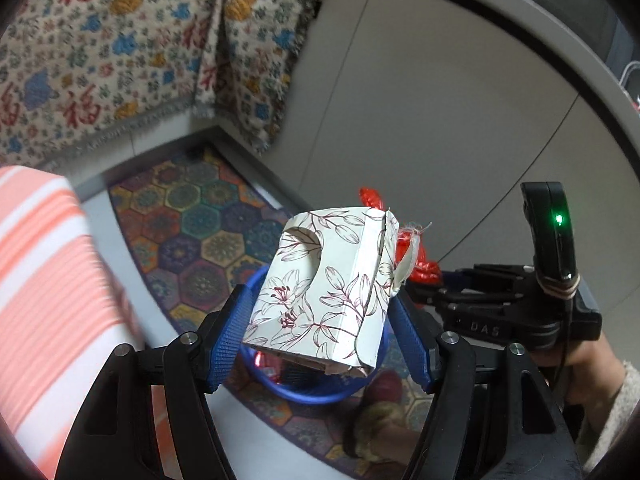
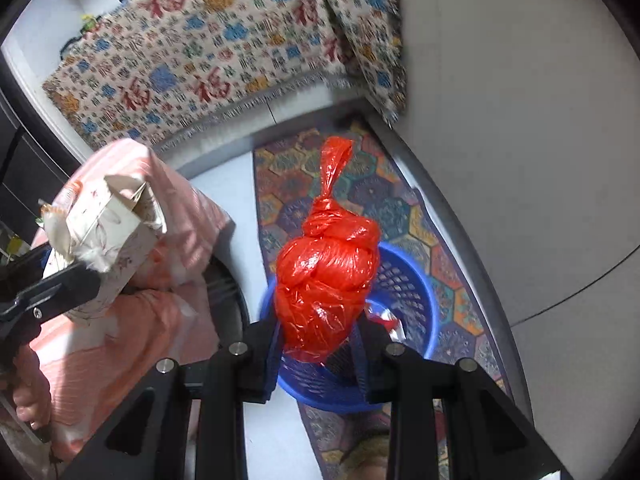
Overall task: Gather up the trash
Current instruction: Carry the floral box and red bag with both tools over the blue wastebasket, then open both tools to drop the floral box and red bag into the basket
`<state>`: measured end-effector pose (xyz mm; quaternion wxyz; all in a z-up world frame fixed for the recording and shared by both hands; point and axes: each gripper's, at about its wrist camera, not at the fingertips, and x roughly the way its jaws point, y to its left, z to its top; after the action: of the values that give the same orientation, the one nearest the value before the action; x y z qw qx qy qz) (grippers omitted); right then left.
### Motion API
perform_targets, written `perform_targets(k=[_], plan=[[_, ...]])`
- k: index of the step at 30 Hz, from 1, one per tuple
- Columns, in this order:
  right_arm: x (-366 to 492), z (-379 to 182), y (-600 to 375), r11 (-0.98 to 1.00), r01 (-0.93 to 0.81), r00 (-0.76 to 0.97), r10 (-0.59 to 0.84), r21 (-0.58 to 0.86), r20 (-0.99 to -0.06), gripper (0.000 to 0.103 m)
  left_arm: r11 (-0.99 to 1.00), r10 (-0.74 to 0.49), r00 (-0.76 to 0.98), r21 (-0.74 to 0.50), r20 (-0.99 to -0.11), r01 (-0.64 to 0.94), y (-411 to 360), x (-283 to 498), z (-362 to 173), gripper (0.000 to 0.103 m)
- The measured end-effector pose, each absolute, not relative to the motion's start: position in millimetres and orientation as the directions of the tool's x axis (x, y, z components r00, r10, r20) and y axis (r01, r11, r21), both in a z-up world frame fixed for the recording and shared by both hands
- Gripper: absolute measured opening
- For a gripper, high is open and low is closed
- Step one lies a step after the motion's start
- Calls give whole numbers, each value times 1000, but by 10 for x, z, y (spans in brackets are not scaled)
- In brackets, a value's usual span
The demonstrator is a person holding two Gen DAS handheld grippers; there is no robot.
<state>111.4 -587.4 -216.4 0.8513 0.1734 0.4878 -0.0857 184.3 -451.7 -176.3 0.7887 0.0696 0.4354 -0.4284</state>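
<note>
My left gripper point(image 1: 320, 320) is shut on a white floral cardboard box point(image 1: 320, 284), held tilted above a round blue perforated basket point(image 1: 308, 394) on the floor. In the right wrist view the same box point(image 2: 104, 236) hangs at the left in the other gripper's jaws. My right gripper point(image 2: 320, 340) is shut on a knotted red plastic bag point(image 2: 326, 280), its twisted tail pointing up, directly over the blue basket point(image 2: 408, 288). A crumpled red and white wrapper point(image 2: 384, 318) lies inside the basket. In the left wrist view the red bag point(image 1: 424, 268) peeks out behind the box.
The basket stands on a colourful hexagon-patterned mat point(image 2: 400, 200). A peach-striped cushion point(image 2: 160, 300) sits to the left, and a patterned cloth point(image 2: 224, 52) drapes over furniture behind. A pale wall panel point(image 2: 520, 140) rises to the right. A person's hand point(image 1: 588, 376) grips the right tool.
</note>
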Motion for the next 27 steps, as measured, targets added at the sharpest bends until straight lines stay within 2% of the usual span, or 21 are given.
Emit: perform_targets(k=[6, 8, 10, 11, 16, 23, 25, 27], plan=[[1112, -2556, -6062, 920, 335, 425, 46, 205, -904, 31, 628, -589, 201, -286, -783, 724, -4845, 1933, -2063, 72], [1109, -2633, -6083, 923, 330, 414, 46, 197, -909, 33, 630, -585, 183, -300, -790, 716, -4962, 1978, -2144, 77], [1107, -2691, -6102, 927, 321, 430, 40, 195, -902, 40, 631, -587, 173, -312, -791, 710, -5030, 2008, -2191, 88], [1109, -2720, -6110, 929, 316, 435, 39, 193, -900, 49, 631, -592, 173, -319, -787, 707, -5055, 2019, -2200, 92], [1108, -2752, -6136, 939, 296, 447, 27, 176, -894, 51, 636, -598, 166, -338, -784, 694, -5104, 2069, -2206, 92], [1023, -2384, -6126, 942, 311, 530, -62, 126, -846, 53, 638, -630, 264, -293, -730, 712, -4422, 1815, -1656, 93], [998, -2189, -6028, 946, 307, 577, -102, 100, -810, 59, 645, -627, 292, -271, -722, 715, -4115, 1728, -1487, 96], [978, -1989, -5879, 951, 300, 625, -135, 77, -769, 61, 670, -605, 342, -228, -719, 707, -3714, 1640, -1339, 98]])
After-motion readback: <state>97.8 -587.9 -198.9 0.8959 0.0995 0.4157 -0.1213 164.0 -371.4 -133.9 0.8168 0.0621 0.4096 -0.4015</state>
